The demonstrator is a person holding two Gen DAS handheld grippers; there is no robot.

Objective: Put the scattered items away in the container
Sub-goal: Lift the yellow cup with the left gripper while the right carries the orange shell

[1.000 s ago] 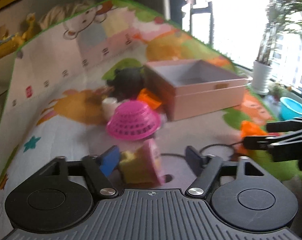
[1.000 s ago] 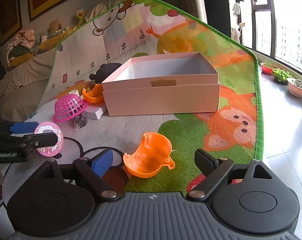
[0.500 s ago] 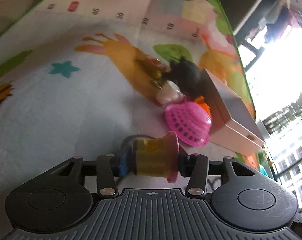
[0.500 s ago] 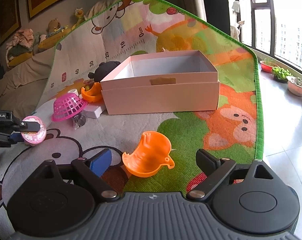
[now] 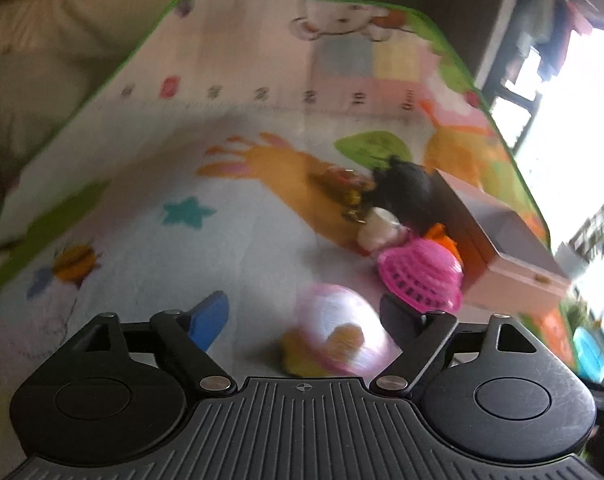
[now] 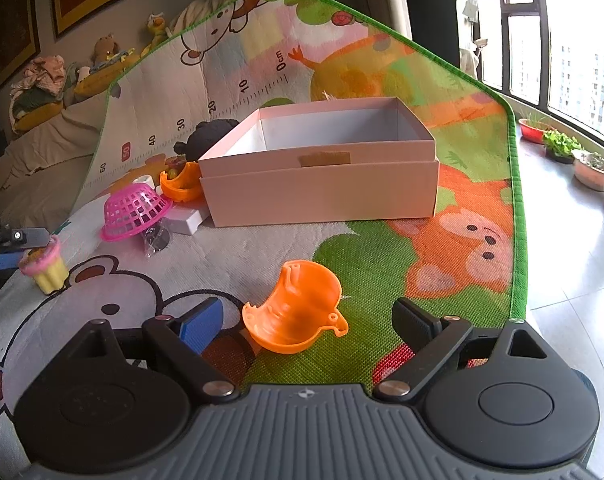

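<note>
A toy cupcake with a pink top and yellow base shows blurred between the spread fingers of my left gripper, which is open. In the right wrist view the cupcake rests tilted on the play mat, just below the left gripper. My right gripper is open low over the mat, with an orange half shell lying between its fingers, not gripped. The open pink box stands further back on the mat.
Left of the box lie an upturned pink basket, a second orange shell, a black plush toy, a small white box and a white cup. The mat's green edge borders bare floor with potted plants.
My left gripper was shut on the cupcake half a second ago; it has opened and the cupcake now sits on the mat. The right gripper and orange shell have not moved.
</note>
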